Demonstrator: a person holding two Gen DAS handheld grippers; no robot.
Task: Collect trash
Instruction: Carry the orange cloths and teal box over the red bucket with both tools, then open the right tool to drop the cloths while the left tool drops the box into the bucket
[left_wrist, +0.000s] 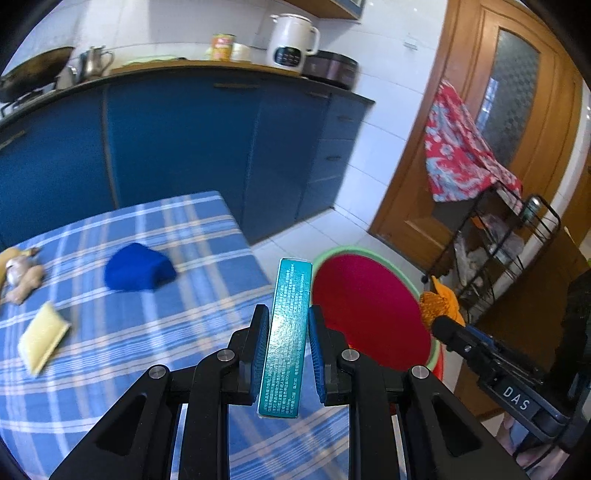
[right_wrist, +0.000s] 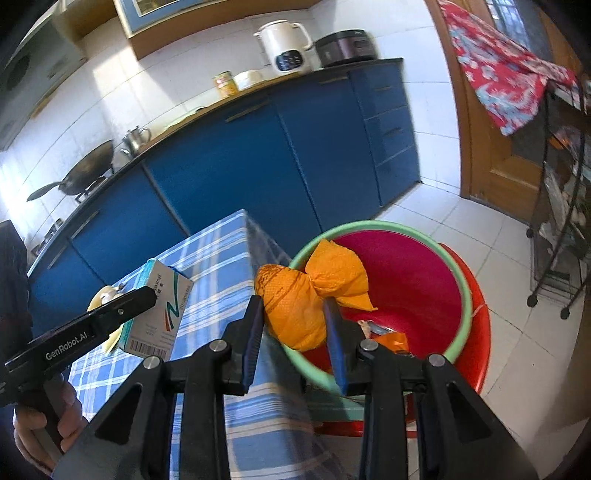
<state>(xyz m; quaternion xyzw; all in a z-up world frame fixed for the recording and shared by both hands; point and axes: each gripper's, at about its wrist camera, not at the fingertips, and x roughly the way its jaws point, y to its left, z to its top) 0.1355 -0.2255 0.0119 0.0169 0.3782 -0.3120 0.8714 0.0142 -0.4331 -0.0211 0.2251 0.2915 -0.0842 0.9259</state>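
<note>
My left gripper (left_wrist: 286, 319) is shut on a teal medicine box (left_wrist: 286, 336), held edge-up above the right edge of the checked table. The box also shows in the right wrist view (right_wrist: 157, 314), in the left gripper (right_wrist: 144, 295). My right gripper (right_wrist: 293, 304) is shut on a crumpled orange wrapper (right_wrist: 306, 299), held over the near rim of the red bin with a green rim (right_wrist: 406, 280). The bin (left_wrist: 365, 295) stands on the floor beside the table. The right gripper (left_wrist: 439, 325) and the orange wrapper (left_wrist: 437, 301) show at the right of the left wrist view.
On the blue checked tablecloth (left_wrist: 147, 332) lie a blue cloth (left_wrist: 138, 267), a yellow sponge (left_wrist: 42, 341), and ginger with garlic (left_wrist: 22, 273). Some scraps (right_wrist: 388, 334) lie inside the bin. Blue cabinets (left_wrist: 184, 147), a wooden door (left_wrist: 480, 129) and a black wire rack (left_wrist: 498, 251) stand around.
</note>
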